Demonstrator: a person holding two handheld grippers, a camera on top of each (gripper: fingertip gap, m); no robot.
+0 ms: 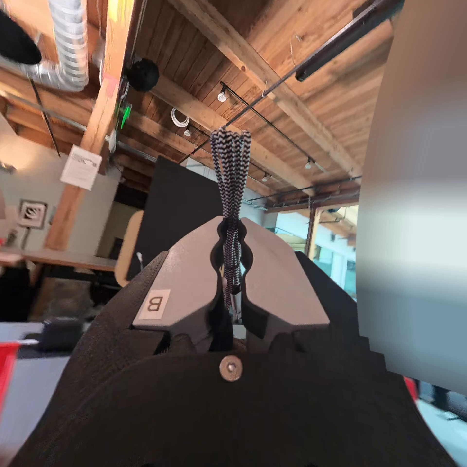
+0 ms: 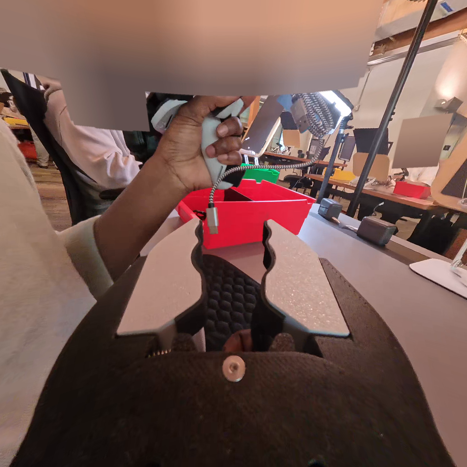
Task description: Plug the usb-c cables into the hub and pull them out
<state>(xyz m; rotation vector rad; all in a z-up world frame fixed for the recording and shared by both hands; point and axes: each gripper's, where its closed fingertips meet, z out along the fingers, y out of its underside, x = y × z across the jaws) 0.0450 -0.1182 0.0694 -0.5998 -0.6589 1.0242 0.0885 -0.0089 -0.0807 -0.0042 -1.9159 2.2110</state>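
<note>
The left tongs (image 1: 231, 222) are closed tight on a bundle of braided black-and-white cable (image 1: 231, 177), folded in several loops that stick out past the tips, pointing up toward the wooden ceiling (image 1: 202, 50). In the right wrist view a hand (image 2: 192, 146) holds these tongs high above the bench (image 2: 366, 290), and one free cable end hangs down with its silver plug (image 2: 212, 219) in front of a red bin (image 2: 252, 222). The right tongs (image 2: 232, 235) are open and hold nothing, low over the bench, just before the bin. Two grey blocks (image 2: 376, 230) stand on the bench to the right; which one is the hub cannot be told.
</note>
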